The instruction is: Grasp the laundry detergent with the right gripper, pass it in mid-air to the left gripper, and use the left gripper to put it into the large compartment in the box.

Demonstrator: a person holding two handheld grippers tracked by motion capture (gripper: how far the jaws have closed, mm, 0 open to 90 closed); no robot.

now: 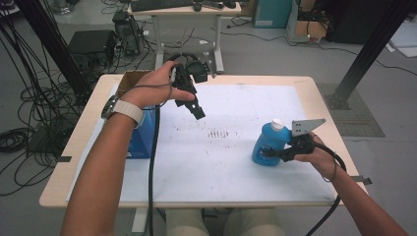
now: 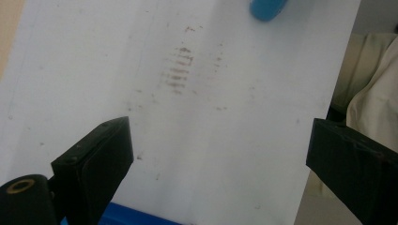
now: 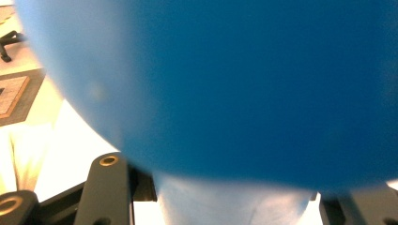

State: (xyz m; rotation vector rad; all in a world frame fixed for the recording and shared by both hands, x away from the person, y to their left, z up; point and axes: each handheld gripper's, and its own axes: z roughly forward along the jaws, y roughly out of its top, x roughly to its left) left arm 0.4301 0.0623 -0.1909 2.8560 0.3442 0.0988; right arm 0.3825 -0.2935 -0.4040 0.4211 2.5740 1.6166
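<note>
A blue bottle (image 1: 265, 138) with a white cap (image 1: 278, 124) stands on the white sheet at the right side of the table. My right gripper (image 1: 271, 153) is shut on its lower body from the right, and up close the bottle (image 3: 244, 84) bulges over the two black jaws of that gripper (image 3: 230, 199). My left gripper (image 1: 198, 112) hangs in the air over the back left of the sheet, tilted down toward the middle. Its jaws stand wide apart in the left gripper view (image 2: 218, 140) with nothing between them, and the bottle's base (image 2: 266, 8) shows far off.
The white sheet (image 1: 231, 167) covers most of the wooden table (image 1: 324, 98) and has a patch of dark smudges (image 1: 219, 132) in its middle. A blue box (image 1: 142, 145) and an open cardboard box (image 1: 130, 78) sit at the left edge. Cables and a desk lie beyond.
</note>
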